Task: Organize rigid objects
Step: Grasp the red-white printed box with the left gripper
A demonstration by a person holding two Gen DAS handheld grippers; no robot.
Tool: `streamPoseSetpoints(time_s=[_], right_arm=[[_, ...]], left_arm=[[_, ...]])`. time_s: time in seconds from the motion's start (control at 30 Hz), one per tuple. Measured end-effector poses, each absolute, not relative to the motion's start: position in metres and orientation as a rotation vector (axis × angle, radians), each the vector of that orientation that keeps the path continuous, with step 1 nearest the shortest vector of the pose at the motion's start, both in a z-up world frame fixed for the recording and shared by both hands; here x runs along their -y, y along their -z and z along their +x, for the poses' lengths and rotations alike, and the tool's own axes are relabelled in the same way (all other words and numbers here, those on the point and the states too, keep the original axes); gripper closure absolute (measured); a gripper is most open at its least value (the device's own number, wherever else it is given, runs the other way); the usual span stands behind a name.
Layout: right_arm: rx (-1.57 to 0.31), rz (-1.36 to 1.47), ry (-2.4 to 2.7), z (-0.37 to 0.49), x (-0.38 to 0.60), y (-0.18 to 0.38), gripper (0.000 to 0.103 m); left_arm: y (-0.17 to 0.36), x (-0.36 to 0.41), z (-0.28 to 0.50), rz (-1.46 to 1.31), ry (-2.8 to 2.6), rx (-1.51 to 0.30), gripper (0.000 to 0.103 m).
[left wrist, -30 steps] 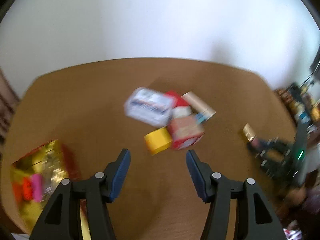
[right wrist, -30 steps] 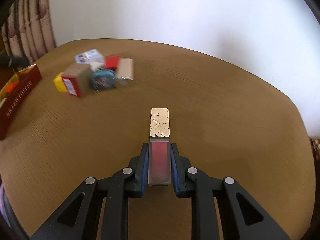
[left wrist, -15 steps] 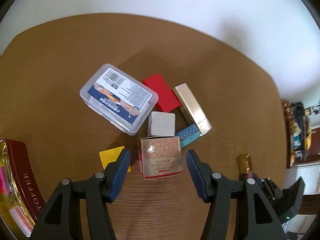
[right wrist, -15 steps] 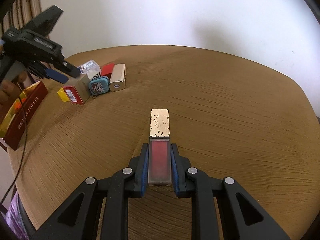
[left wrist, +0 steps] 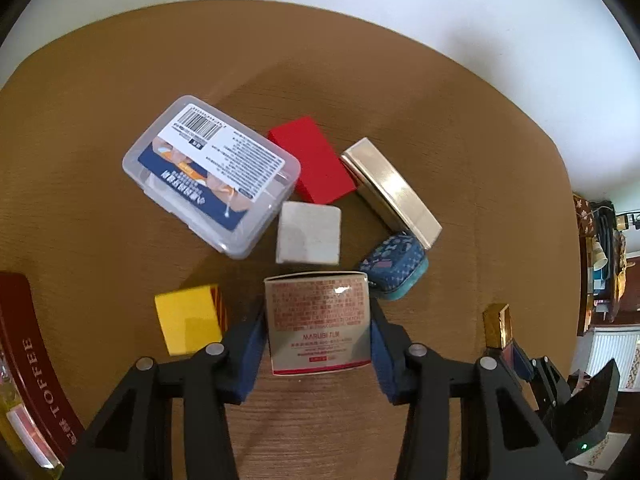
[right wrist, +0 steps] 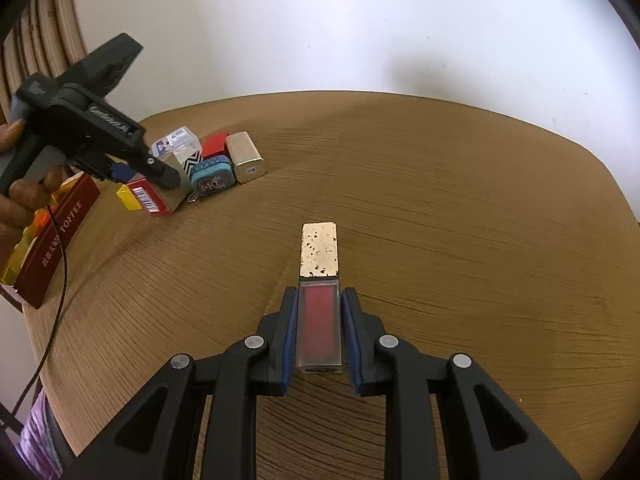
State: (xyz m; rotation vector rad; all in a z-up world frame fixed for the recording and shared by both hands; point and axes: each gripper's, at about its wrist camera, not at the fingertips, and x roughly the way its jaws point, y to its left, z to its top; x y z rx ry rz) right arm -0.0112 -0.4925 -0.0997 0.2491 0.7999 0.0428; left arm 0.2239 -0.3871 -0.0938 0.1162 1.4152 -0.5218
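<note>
Between the just-closing left gripper (left wrist: 318,332) jaws sits the cream carton (left wrist: 319,322), pads pinching its sides; lift straight, while the right gripper (right wrist: 319,330) jaws clamp the lip-gloss tube (right wrist: 319,296).

Both tools are matte black plastic with triangular cut-outs and round silver screws. The left tool (left wrist: 318,330) and right tool (right wrist: 319,328) carry blue pads (right wrist: 289,336). A thin black cable (right wrist: 56,300) hangs at frame left.

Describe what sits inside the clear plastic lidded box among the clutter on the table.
Through the clear plastic lidded box, only pale white contents show at the edges. A large printed label with a barcode covers the lid, hiding what they are.
</note>
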Motion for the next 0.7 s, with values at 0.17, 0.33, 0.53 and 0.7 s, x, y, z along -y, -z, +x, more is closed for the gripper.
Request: streamPoseSetpoints(time_s=[0.17, 0.33, 0.53, 0.7], right_arm=[[-0.813, 0.237, -0.041, -0.006, 0.492, 0.101, 0.082], [-0.823, 0.209, -0.033, -0.001, 0.486, 0.101, 0.082], [-0.834, 0.172, -0.014, 0.003, 0.478, 0.101, 0.082], [-0.848, 0.146, -0.001, 0.005, 0.473, 0.102, 0.082]], left_arm=[[0.062, 0.364, 0.188, 0.054, 0.536, -1.327, 0.056], [0.017, 0.291, 0.15, -0.021, 0.477, -1.232, 0.056], [0.009, 0.165, 0.149, -0.028, 0.167, -1.205, 0.055], [0.044, 0.087, 0.173, 0.014, -0.034, -1.24, 0.055]])
